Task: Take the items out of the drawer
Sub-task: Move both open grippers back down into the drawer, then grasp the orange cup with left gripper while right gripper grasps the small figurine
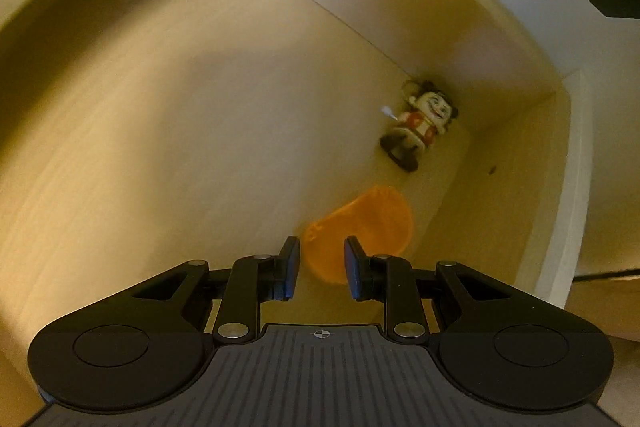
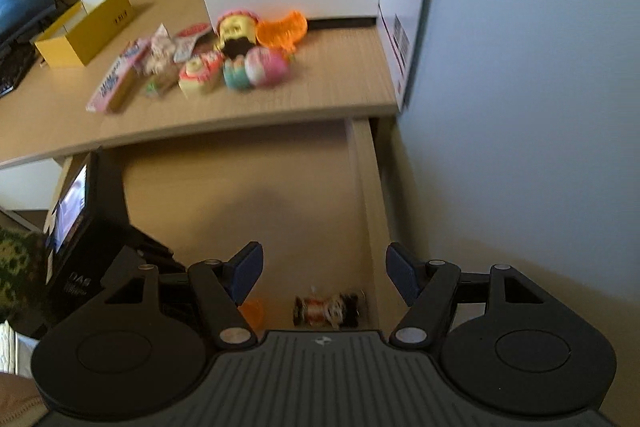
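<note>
Our left tool (image 1: 322,267) hangs spread inside the drawer (image 1: 160,131), fingers either side of an orange piece (image 1: 360,227), contact unclear. Past it lies a small figurine (image 1: 418,125). Our right tool (image 2: 324,275) gapes empty; beyond, toys (image 2: 236,63) crowd the surface (image 2: 320,87).

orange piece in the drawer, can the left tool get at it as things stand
Probably yes. The left tool is open inside the drawer, with the orange piece right ahead between its fingers and nothing over it. The figurine lies apart, further in.
</note>
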Demonstrator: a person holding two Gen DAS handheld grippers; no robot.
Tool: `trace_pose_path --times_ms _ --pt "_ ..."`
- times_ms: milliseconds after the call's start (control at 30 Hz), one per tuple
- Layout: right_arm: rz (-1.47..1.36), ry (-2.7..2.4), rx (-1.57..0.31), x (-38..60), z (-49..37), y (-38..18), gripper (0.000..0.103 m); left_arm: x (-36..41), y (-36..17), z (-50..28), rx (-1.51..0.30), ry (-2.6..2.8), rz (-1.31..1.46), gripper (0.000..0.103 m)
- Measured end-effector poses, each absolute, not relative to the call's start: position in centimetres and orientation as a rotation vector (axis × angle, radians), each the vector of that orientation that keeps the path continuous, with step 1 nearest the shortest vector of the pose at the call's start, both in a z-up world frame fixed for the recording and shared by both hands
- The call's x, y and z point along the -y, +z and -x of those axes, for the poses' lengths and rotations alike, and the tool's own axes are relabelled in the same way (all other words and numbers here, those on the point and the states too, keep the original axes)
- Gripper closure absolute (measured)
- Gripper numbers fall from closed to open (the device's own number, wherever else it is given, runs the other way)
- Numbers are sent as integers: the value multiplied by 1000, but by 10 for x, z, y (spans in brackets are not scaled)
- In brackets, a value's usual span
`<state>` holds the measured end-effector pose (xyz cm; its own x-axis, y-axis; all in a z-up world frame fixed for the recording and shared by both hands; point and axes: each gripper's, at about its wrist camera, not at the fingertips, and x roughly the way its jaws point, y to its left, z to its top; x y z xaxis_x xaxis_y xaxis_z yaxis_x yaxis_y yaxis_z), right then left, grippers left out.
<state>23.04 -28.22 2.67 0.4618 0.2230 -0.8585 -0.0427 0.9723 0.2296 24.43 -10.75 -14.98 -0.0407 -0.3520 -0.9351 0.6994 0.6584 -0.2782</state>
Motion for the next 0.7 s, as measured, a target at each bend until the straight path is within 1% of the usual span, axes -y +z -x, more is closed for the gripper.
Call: trace_pose_path --times_ms 67,167,267,400,600,700 --pt "-192 157 -1089 286 -227 24 34 111 -153 -246 -1389 -888 -285 86" --pt "-232 160 -1107 291 -231 20 34 114 -158 -251 -1440 -889 -203 91" --pt "-255 170 -1125 289 -239 15 34 110 -154 -253 -1424 -893 -157 93" --pt "-211 229 -1174 272 -248 6 34 87 -139 -255 -1363 -833 -146 93" --pt "-189 319 -1415 237 -272 -52 34 42 -121 -261 -1298 -711 -75 93" --pt "-53 306 -1493 216 -284 -74 34 22 -112 -257 -1265 -652 -8 93"
